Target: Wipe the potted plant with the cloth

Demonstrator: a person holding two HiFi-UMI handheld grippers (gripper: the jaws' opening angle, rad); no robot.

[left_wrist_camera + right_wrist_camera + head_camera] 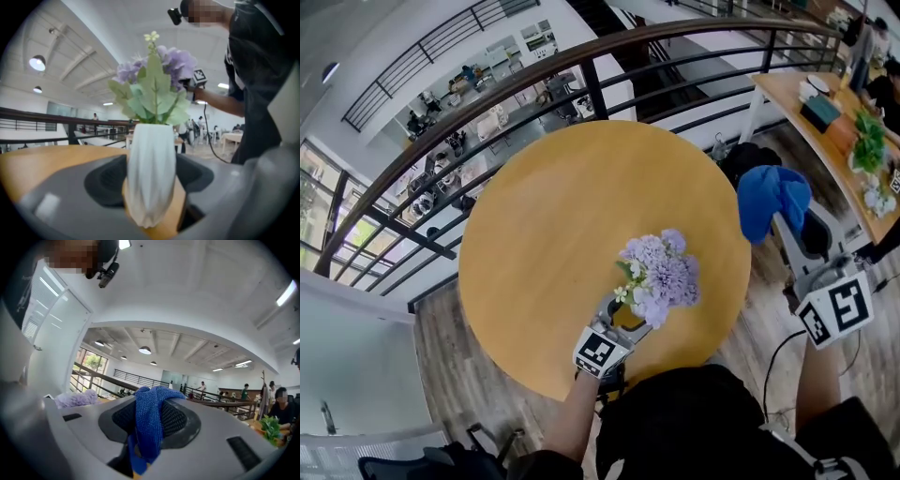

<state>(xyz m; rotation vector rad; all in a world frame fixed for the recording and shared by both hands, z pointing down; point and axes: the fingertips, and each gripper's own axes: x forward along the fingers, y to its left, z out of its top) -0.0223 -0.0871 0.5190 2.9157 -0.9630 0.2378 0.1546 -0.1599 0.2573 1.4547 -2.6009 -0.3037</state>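
Your left gripper (623,319) has its jaws closed on the white ribbed vase (151,173) of the lilac-flowered potted plant with green leaves (661,277). The plant stands upright, its long axis vertical and its blooms pointing up, at about 4 o'clock on the round wooden table (544,216). Your right gripper (783,220) pinches the bunched blue knit cloth (773,199), held off the table's rim at 2 o'clock from the plant and apart from it.
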